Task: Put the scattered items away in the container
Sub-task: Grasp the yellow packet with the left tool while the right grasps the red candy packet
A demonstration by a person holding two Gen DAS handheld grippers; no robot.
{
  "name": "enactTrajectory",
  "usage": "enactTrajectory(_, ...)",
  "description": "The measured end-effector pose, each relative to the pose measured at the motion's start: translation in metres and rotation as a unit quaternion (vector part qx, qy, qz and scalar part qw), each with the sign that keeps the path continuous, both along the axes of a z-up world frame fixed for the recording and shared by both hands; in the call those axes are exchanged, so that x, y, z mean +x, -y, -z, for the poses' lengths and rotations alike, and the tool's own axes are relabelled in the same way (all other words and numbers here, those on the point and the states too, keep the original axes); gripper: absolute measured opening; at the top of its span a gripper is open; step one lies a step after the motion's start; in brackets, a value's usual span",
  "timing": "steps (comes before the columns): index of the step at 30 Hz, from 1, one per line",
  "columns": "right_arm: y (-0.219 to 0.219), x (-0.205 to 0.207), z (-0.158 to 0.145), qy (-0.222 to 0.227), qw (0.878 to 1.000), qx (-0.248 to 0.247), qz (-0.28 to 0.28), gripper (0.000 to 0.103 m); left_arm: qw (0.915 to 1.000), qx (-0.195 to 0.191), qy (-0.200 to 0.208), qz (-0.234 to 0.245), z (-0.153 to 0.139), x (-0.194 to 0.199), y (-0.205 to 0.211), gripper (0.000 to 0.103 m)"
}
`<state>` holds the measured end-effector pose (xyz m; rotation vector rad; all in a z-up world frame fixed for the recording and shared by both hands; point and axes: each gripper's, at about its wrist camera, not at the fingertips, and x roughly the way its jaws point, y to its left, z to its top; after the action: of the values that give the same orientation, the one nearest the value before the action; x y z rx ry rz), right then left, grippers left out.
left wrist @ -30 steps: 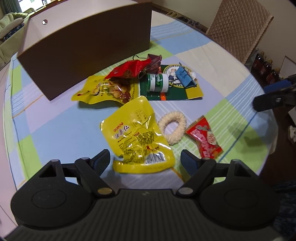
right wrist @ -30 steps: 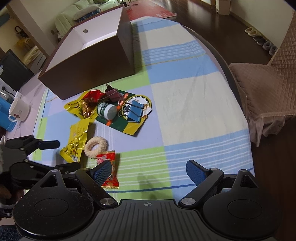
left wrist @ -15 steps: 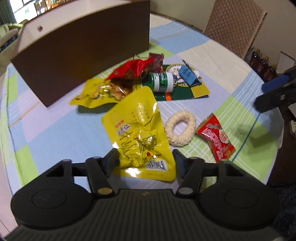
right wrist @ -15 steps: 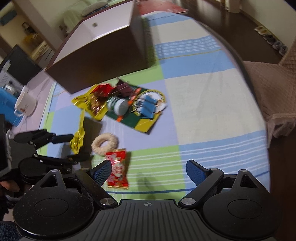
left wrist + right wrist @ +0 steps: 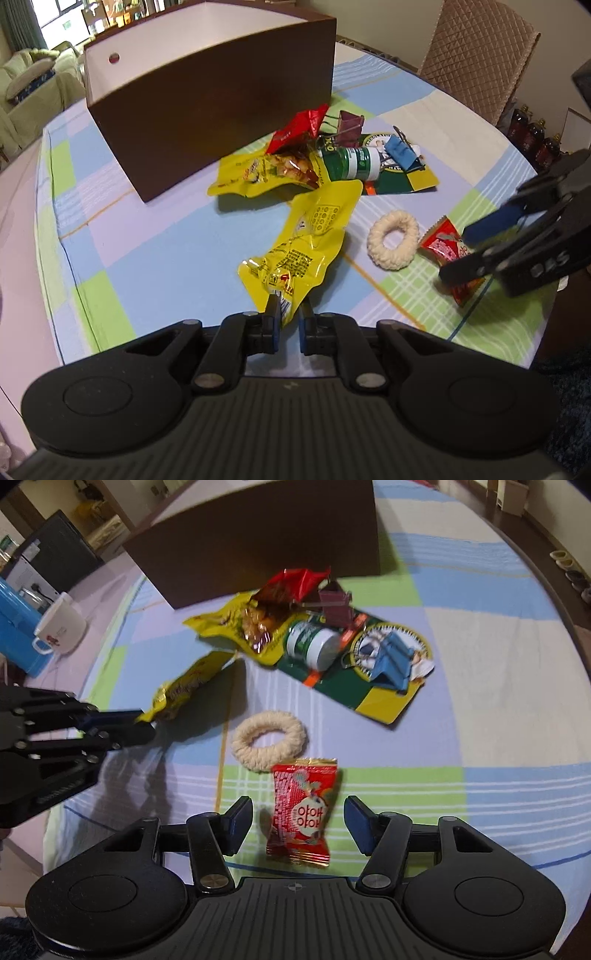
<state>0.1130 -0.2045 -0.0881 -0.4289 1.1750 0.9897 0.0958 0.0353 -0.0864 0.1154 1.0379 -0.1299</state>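
My left gripper [image 5: 288, 314] is shut on the bottom edge of a yellow snack packet [image 5: 306, 240], which is crumpled and raised off the cloth; in the right wrist view the yellow snack packet [image 5: 188, 683] hangs from the left gripper [image 5: 110, 725]. My right gripper [image 5: 299, 823] is open, its fingers on either side of a red candy packet [image 5: 301, 808] without touching it. The brown box [image 5: 210, 92] with a white inside stands at the back. A cream rope ring [image 5: 269, 744] lies between the two packets.
In front of the box lies a pile: another yellow snack bag [image 5: 266, 173], a red packet [image 5: 299, 125], a green bottle [image 5: 351, 164], a maroon clip [image 5: 349, 123], blue clips [image 5: 400, 151] on a flat green packet [image 5: 402, 181]. A white mug [image 5: 61, 627] stands at the left table edge. A quilted chair [image 5: 476, 55] is behind.
My left gripper closed on the yellow packet and lifted its end. My right gripper came down and forward until the red candy packet sat between its open fingers.
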Motion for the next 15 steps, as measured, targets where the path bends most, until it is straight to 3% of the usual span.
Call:
enactTrajectory(2,-0.004,-0.005,0.003,0.01,1.0,-0.004,-0.005,0.059,0.9999,0.008,0.007,0.008,-0.001,0.001,0.002,0.019)
enactTrajectory(7,-0.013,-0.018,0.011,0.034,0.999,-0.014,-0.017,0.059,0.9981,0.042,0.023,0.039,0.004,0.008,0.008,0.021)
enactTrajectory(9,-0.015,-0.023,0.013,0.05,0.998,-0.021,-0.023,0.054,0.9958,0.062,0.033,0.058,0.005,0.01,0.012,0.023)
enactTrajectory(12,-0.013,-0.025,0.013,0.065,0.997,-0.025,-0.023,0.044,0.9926,0.08,0.043,0.081,0.007,0.013,0.016,0.033)
enactTrajectory(14,-0.012,-0.024,0.013,0.071,0.997,-0.026,-0.02,0.031,0.9901,0.09,0.046,0.098,0.011,0.016,0.019,0.034)
enactTrajectory(15,-0.011,-0.023,0.013,0.074,0.997,-0.026,-0.018,0.03,0.9893,0.095,0.044,0.102,0.014,0.018,0.019,0.034)
